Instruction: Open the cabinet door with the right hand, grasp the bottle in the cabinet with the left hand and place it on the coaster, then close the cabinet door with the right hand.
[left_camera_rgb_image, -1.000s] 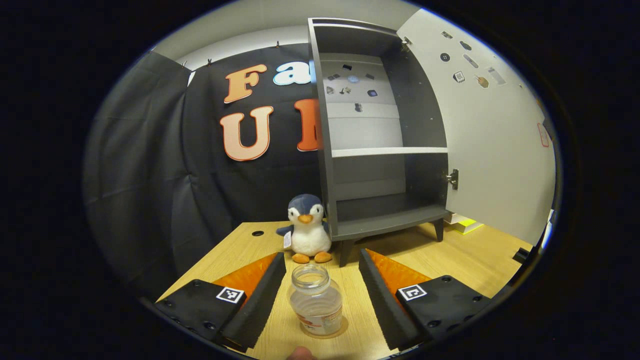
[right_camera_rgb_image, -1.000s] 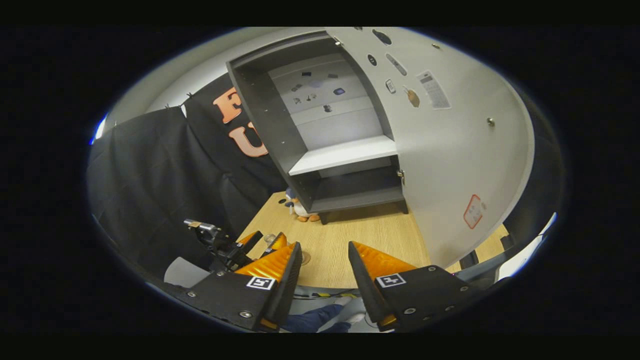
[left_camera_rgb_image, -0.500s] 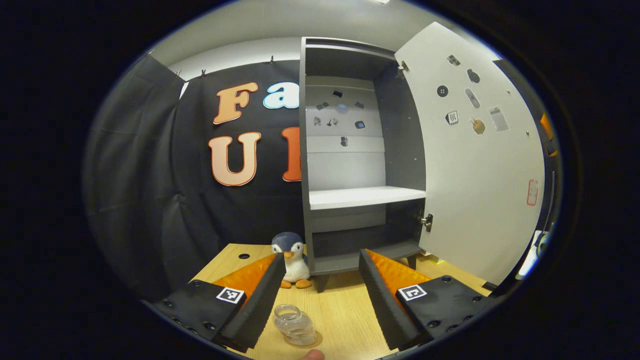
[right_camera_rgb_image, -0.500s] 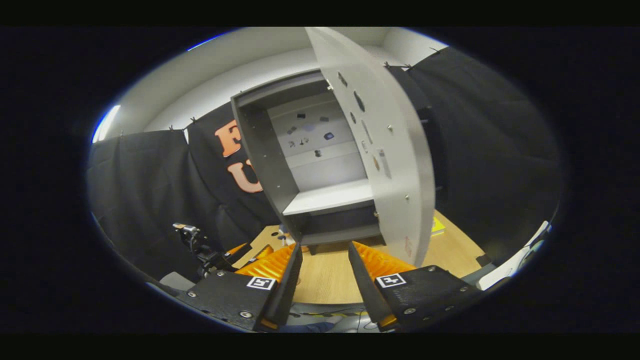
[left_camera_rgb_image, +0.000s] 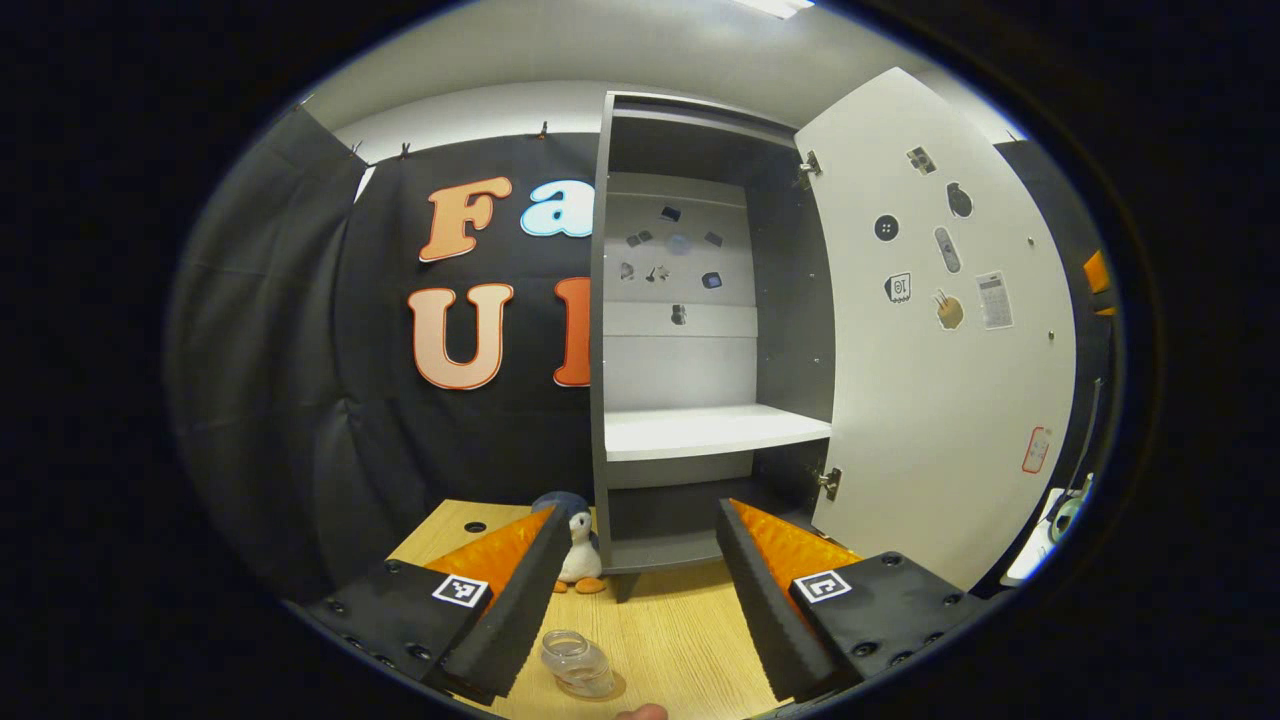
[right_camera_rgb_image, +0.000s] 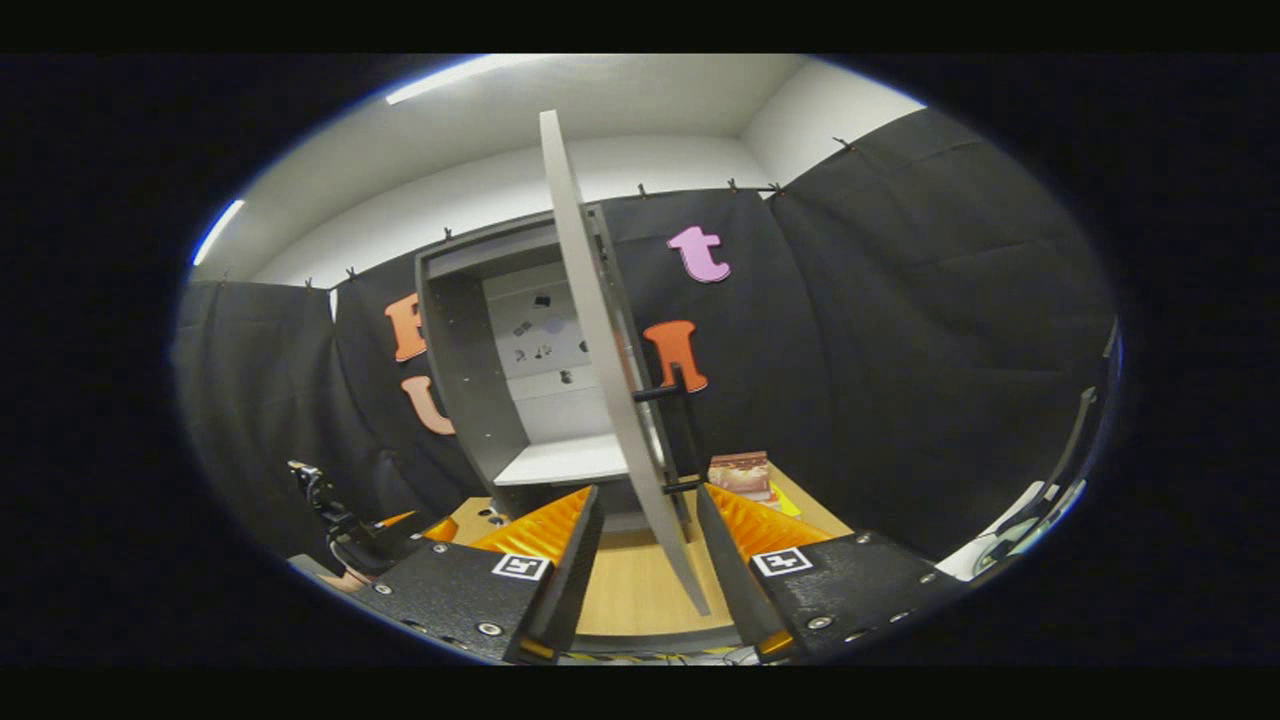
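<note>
Where the door (right_camera_rgb_image: 600, 380) stands edge-on, right gripper (right_camera_rgb_image: 648, 560) jaws astride its edge

Dark grey cabinet (left_camera_rgb_image: 700, 300) with white shelf (left_camera_rgb_image: 715, 432), white door (left_camera_rgb_image: 945, 360) dotted with small stickers, clear bottle (left_camera_rgb_image: 577, 662), light wood table (left_camera_rgb_image: 680, 640), blue-and-white penguin toy (left_camera_rgb_image: 575, 545).

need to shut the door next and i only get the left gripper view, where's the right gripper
Observer: In the right gripper view, the right gripper faces the door edge-on, and the edge lines up between its jaws.
Operator: is it gripping the door
Observer: No. The jaws stand open, with a gap on each side of the edge.
Operator: where's the handle
Observer: A dark bar handle stands on the door's outer face, just right of the edge in that view.
</note>
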